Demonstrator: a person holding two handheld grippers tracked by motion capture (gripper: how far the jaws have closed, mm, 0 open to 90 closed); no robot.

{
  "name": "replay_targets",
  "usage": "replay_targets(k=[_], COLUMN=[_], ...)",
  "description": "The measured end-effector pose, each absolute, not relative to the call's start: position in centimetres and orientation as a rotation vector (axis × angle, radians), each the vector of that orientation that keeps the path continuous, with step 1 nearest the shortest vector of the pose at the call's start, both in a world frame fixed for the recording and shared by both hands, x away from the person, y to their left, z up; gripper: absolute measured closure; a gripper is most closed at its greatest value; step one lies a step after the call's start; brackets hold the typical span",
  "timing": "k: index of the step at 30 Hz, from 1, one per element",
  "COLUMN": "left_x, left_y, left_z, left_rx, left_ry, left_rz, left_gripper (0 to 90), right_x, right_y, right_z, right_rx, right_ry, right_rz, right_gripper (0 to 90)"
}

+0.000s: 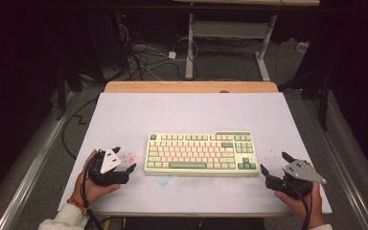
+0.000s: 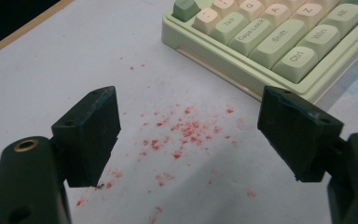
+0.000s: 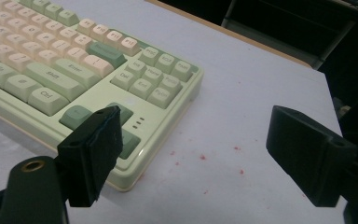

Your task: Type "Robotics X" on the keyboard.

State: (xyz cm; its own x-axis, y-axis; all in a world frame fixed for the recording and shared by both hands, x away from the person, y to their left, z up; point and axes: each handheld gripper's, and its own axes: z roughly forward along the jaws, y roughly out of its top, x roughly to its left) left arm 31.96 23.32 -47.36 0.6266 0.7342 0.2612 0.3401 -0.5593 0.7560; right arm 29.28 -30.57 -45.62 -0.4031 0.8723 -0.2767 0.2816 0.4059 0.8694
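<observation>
Keyboard [image 1: 201, 153] flat on white surface [image 1: 187, 115], between left tongs [image 1: 123, 161] and right tongs [image 1: 274, 162]; both spread apart, empty, untouching.

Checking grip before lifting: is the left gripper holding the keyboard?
No, the left gripper is open above the table, beside the keyboard.

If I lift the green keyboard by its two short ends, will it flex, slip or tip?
The keyboard has a thick, one-piece case, so it will probably stay stiff. Its smooth, glossy rounded edge may slip between the jaws. It lies flat and low on the white table, so pushed it should slide rather than tip. The left gripper and right gripper stand open beside it.
</observation>
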Motion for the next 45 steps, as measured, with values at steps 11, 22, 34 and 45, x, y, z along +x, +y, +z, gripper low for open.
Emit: replay_targets(k=[11,22,34,45], left_x=[30.9,30.7,30.9,31.0], left_y=[23.2,23.2,23.3,23.2], left_z=[-47.2,-47.0,-47.1,-47.3], left_rx=[2.178,2.168,2.18,2.19], left_ry=[0.822,0.822,0.846,0.849], left_rz=[0.736,0.717,0.714,0.708], left_gripper=[20.1,20.7,21.7,21.8], right_x=[29.0,29.8,32.1,34.2], right_y=[-29.8,-29.9,-26.2,-22.4], right_z=[-45.4,-44.2,-42.1,-42.7], right_rx=[0.95,0.971,0.876,0.8], right_ry=[1.946,2.005,2.154,2.292], right_rz=[1.012,1.078,1.121,1.061], right_gripper=[22.3,55.1,89.8,90.0])
